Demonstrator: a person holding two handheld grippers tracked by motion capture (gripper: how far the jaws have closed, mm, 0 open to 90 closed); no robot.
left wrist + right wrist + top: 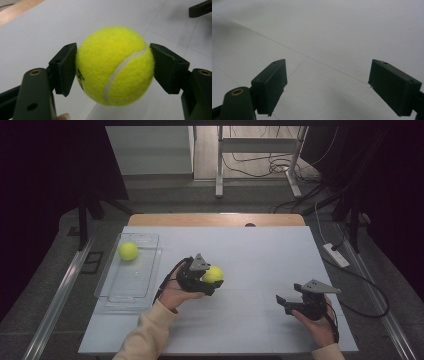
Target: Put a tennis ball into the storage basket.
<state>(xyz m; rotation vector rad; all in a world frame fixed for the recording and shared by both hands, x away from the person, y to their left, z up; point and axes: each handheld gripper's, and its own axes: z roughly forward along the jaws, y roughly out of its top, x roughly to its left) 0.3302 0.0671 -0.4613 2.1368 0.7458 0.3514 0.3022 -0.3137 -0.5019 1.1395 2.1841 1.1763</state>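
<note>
The left tongs (pixel 113 65) grip a tennis ball (pixel 115 65) across its widest part, above the tabletop (pixel 260 245). Light, springy and fuzzy, it should hold well when pinched at the middle. The right tongs (pixel 327 85) stand open, holding nothing.

High view overlooks the table (pixel 260 245); gripper views sit close, probably sharing its surface.

Fuzzy yellow felt on the tennis ball (pixel 115 66) — matt black plastic pads (pixel 63 67) pressing it, over a smooth matt white table (pixel 260 250); clear glossy plastic tray (pixel 150 270).
</note>
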